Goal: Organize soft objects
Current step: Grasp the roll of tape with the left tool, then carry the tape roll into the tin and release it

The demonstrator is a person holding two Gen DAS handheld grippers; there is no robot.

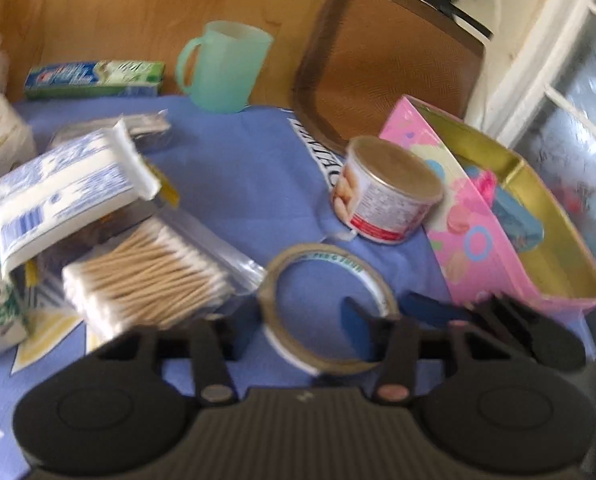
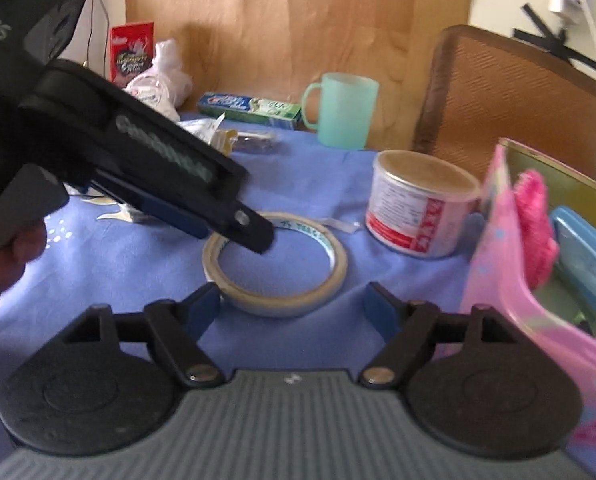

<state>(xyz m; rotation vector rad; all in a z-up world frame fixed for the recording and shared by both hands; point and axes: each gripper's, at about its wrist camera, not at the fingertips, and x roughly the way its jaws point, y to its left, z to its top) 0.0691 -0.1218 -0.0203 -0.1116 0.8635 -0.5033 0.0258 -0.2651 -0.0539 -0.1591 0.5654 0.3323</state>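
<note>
1. While the left tool (image 1: 390, 310) hangs over the blue-clothed surface (image 1: 238, 168), its jaws stand narrow. One pad sits inside the ring of the tape roll (image 1: 326, 308) and the other outside, and they seem to pinch the rim, though blur softens the contact.
2. From the right wrist view, that same tool slants in from ten o'clock, gripped by a hand (image 2: 14, 256) at nine o'clock. Its tip lies on the roll's rim at about ten o'clock of the ring.
3. The right tool (image 2: 292, 312) stands wide with nothing between its pads. The roll's near rim lies just ahead, at twelve o'clock of its gap.
4. Soft things lie in two places. A pack of cotton swabs (image 1: 150, 272) and a tilted tissue packet (image 1: 66, 192) sit at nine o'clock of the left wrist view, the packet resting partly above the swabs.
5. A pink fluffy item (image 2: 532, 232) stands inside a pink box (image 2: 494, 264) at three o'clock of the right wrist view, beside a blue case (image 2: 590, 252).
6. A tin can (image 1: 386, 192) stands at one o'clock of the roll, just beside the box.
7. A green mug (image 1: 222, 68) and a toothpaste box (image 1: 94, 78) sit at the far edge, around eleven to twelve o'clock.
8. A brown chair (image 1: 390, 64) stands beyond the can.
</note>
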